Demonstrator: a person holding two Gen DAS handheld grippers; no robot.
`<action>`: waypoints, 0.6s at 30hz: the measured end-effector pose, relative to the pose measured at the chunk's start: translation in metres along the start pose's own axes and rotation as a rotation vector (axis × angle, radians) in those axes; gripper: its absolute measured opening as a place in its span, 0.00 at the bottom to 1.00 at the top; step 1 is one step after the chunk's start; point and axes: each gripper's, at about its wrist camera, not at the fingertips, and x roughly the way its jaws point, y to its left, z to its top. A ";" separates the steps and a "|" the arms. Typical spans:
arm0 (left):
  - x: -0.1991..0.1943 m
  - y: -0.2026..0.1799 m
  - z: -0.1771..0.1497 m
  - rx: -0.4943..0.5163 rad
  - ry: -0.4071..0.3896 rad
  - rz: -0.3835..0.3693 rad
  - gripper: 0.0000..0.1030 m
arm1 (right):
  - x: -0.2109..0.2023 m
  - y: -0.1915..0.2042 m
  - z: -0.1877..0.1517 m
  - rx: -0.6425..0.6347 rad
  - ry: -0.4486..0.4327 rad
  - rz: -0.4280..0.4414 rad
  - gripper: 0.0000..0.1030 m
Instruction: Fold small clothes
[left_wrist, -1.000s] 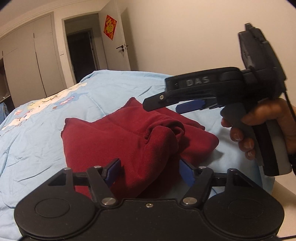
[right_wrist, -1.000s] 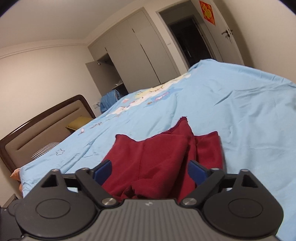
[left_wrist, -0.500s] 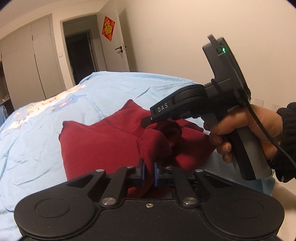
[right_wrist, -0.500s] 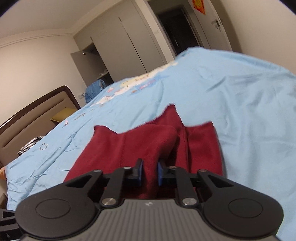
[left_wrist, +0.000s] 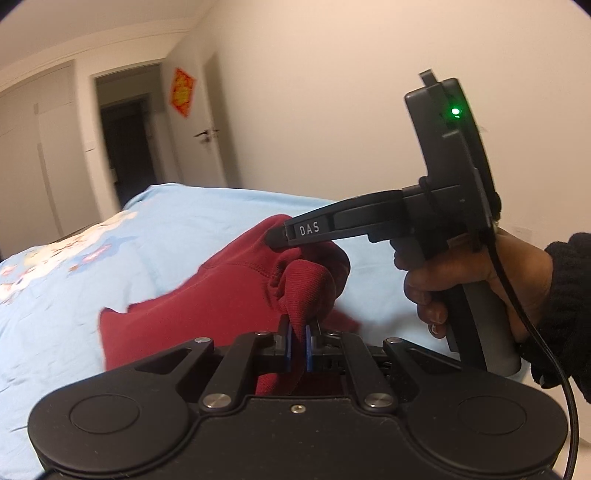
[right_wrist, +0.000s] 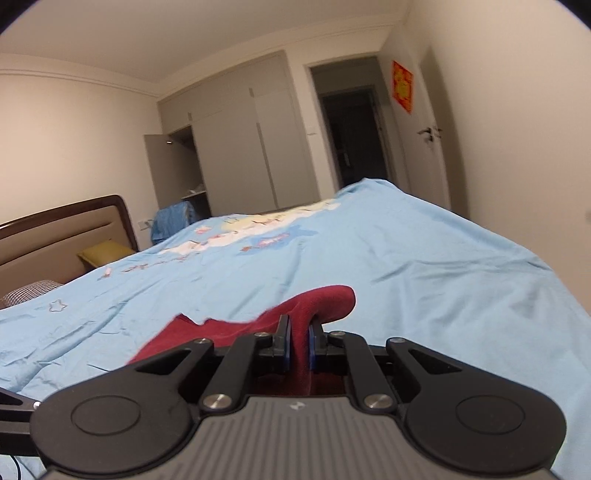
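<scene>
Bedroom, pale walls, one dark open doorway (right_wrist: 351, 136), one wardrobe run (right_wrist: 229, 147) with one door ajar, one red hanging (right_wrist: 402, 86) beside the doorway. Bed (right_wrist: 406, 251), one, light blue printed cover, brown headboard (right_wrist: 66, 229) at far left. Garment (left_wrist: 221, 295), one, dark red knit, small: near edge raised off the cover, the rest trailing forward and leftward across the bed, away from both tools. Left gripper (left_wrist: 297, 345), one, clenched on a bunched fold of the garment's ribbed edge. Right gripper (right_wrist: 298, 347), one, likewise clenched on a fold of the same edge; in the left view its nose sits just above and behind the left pinch, the two holds close together. Hand (left_wrist: 476, 280), one visible, dark sleeve, around the right tool's grip. Judgement: the held edge runs across between the tools, so carrying it forward over the trailing cloth would lay the fold.
</scene>
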 end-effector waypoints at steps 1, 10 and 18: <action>0.004 -0.003 -0.002 0.000 0.011 -0.015 0.06 | -0.001 -0.006 -0.004 0.019 0.015 -0.011 0.10; 0.023 -0.003 -0.014 -0.050 0.074 -0.061 0.13 | 0.006 -0.024 -0.032 0.078 0.104 -0.043 0.11; 0.016 0.006 -0.015 -0.120 0.075 -0.084 0.37 | 0.006 -0.026 -0.033 0.096 0.113 -0.070 0.29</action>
